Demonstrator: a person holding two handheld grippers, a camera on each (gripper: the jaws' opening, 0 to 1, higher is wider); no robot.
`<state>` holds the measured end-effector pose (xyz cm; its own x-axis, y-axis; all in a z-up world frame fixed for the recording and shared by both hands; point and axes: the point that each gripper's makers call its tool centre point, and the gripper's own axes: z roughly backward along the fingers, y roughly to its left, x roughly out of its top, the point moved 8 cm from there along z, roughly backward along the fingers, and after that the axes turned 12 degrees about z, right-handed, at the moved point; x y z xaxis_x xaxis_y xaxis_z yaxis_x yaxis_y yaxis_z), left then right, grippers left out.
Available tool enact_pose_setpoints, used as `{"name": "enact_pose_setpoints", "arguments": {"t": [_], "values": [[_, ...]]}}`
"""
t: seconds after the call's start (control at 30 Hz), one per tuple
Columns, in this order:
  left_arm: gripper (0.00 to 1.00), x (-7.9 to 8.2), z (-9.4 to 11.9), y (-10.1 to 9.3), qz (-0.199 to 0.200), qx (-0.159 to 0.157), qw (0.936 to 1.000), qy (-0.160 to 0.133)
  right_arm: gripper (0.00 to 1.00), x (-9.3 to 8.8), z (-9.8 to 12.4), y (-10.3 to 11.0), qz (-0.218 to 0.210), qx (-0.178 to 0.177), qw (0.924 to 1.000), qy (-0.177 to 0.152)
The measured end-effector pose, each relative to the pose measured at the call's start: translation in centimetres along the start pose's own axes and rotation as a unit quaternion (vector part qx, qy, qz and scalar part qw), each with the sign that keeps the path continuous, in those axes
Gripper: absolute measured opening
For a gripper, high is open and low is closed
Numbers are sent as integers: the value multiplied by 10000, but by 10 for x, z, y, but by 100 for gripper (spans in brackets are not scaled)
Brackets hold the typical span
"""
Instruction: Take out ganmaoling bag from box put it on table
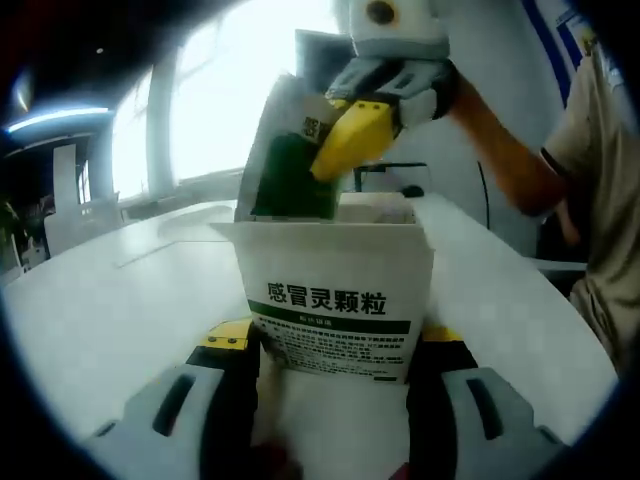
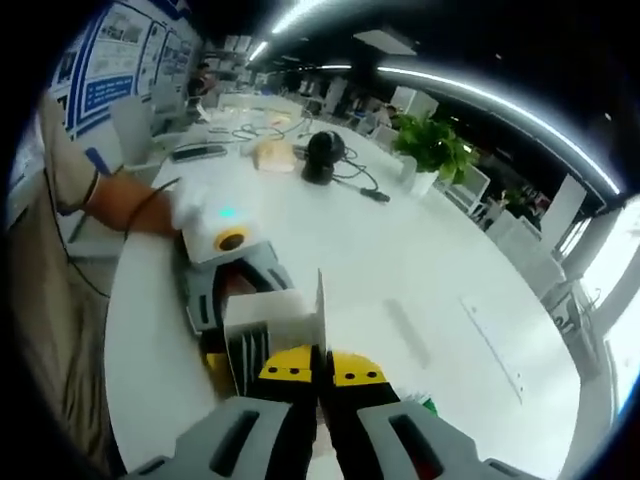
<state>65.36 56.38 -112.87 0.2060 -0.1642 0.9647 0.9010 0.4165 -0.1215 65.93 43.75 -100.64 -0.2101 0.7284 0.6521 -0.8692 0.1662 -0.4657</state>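
Note:
A white ganmaoling box [image 1: 335,300] with green lettering stands upright on the white table [image 1: 120,300], and my left gripper [image 1: 335,342] is shut on its lower sides. Above its open top, a grey and green bag [image 1: 285,150] is partly out of the box, tilted, with my right gripper [image 1: 352,138] shut on its upper edge. In the right gripper view, the yellow tips of my right gripper [image 2: 320,372] pinch the bag [image 2: 320,305], seen edge-on as a thin sheet. Under it sits the open box [image 2: 262,312] with the left gripper [image 2: 225,262] around it.
A person's arm [image 2: 130,210] reaches in from the left; their torso [image 1: 595,160] stands at the table's right. Farther along the table [image 2: 420,260] lie a black round device [image 2: 322,155], cables, a yellowish object [image 2: 272,152] and a potted plant [image 2: 432,145].

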Motion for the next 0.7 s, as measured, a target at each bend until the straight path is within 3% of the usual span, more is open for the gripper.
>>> {"name": "enact_pose_setpoints", "arguments": {"t": [0.33, 0.7], "values": [[50, 0, 0, 0, -2, -1, 10000, 0, 0, -1, 20, -7, -443, -396, 9972, -463], [50, 0, -1, 0, 1, -2, 10000, 0, 0, -26, 50, -13, -1177, -1015, 9843, -842]]}}
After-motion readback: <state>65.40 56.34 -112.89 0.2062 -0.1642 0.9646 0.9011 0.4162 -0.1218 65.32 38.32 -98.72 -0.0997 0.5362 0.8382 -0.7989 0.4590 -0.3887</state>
